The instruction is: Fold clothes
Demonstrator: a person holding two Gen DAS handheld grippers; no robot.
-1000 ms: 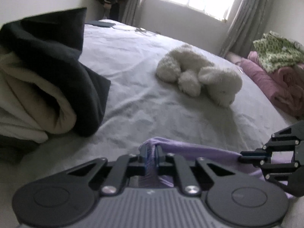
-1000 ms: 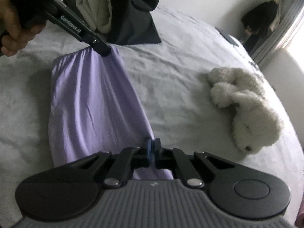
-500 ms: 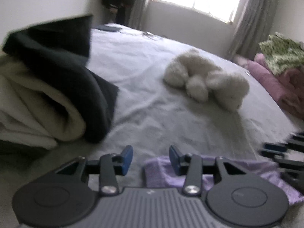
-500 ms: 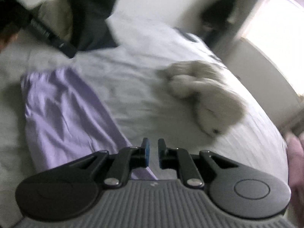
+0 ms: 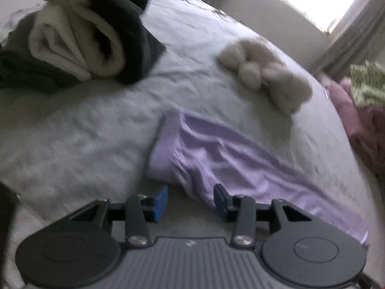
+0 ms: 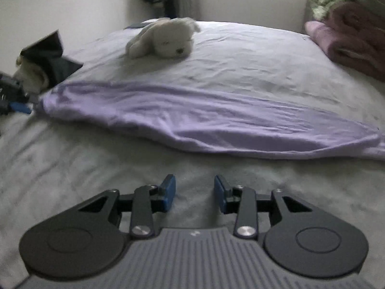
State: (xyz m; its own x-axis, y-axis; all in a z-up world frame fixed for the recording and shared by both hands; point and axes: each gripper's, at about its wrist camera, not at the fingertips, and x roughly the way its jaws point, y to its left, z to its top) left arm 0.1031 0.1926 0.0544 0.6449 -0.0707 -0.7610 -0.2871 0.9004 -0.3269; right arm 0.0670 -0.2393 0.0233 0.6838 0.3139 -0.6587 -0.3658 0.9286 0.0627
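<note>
Lilac cloth, a folded garment [image 6: 192,118], lies flat across the near part of the bed [image 6: 240,55]. Both tools, left [image 5: 190,201] and right [image 6: 194,193], have just been opening; their jaws stand apart, grasping nothing.

Both wrist views look steeply down along their own fingers, low over the bed [image 5: 79,130]. The left wrist view faces the plush dog [image 5: 264,74] and window corner across the lavender garment's [image 5: 216,159] end; the right wrist view faces its long side [image 6: 192,120]. Both share garment, dog and the folded dark-and-cream pile [image 5: 96,33].
</note>
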